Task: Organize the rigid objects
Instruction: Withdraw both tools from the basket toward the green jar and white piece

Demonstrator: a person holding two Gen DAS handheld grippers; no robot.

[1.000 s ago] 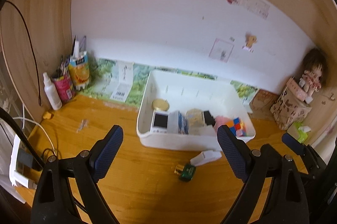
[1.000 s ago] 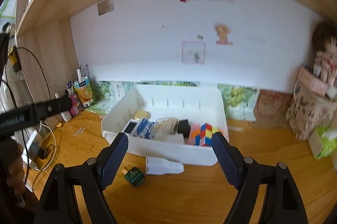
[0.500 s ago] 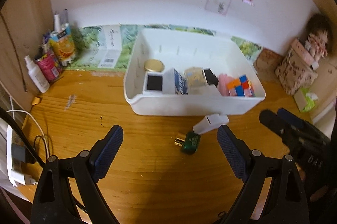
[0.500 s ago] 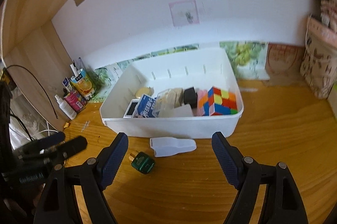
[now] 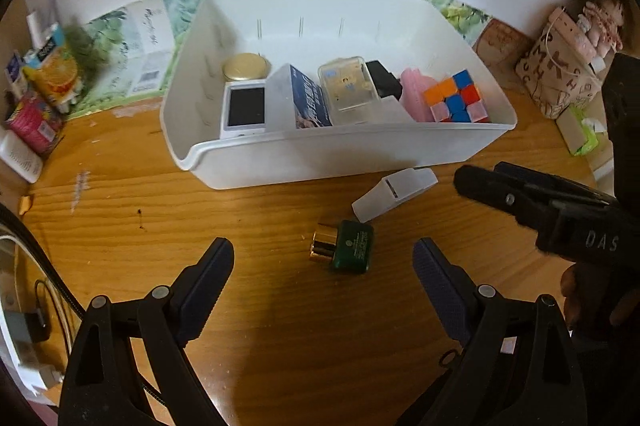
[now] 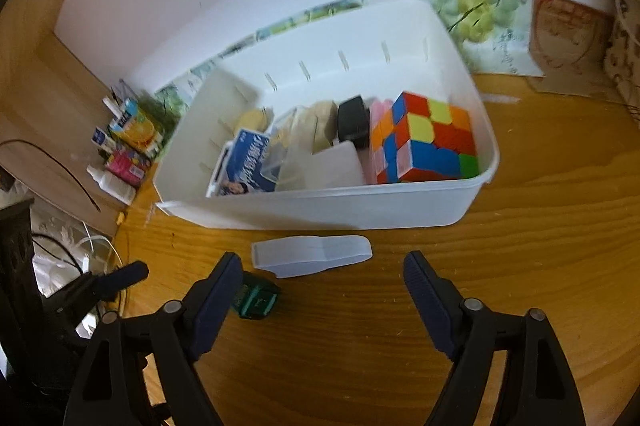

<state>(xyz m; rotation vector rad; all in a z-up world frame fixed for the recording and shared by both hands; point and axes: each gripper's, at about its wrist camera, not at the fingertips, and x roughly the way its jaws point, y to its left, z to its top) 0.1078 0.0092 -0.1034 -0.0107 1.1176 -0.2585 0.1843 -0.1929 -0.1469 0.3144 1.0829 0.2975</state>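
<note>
A white bin [image 5: 344, 153] [image 6: 320, 214] stands on the wooden desk and holds a colour cube [image 5: 456, 97] [image 6: 424, 141], a gold-lidded jar [image 5: 245, 66], a small white device [image 5: 243, 110], a blue box [image 6: 246, 161] and other small items. In front of it lie a white plastic piece [image 5: 394, 191] [image 6: 312, 260] and a green bottle with a gold cap [image 5: 344, 246] [image 6: 256, 300]. My left gripper [image 5: 324, 262] hangs open just short of the bottle. My right gripper [image 6: 322, 274] is open over the desk near the white piece, its jaws still opening, nothing between them.
Cartons, a pink can and a white bottle [image 5: 36, 93] crowd the left back corner. A patterned bag with a doll [image 5: 560, 73] and a tissue box [image 5: 580, 133] stand at the right. Cables and a power strip [image 5: 16, 326] lie at the left edge.
Both grippers have come down and tilted toward the desk, so the bin, white piece and green bottle look nearer. The right jaws stand a little wider.
</note>
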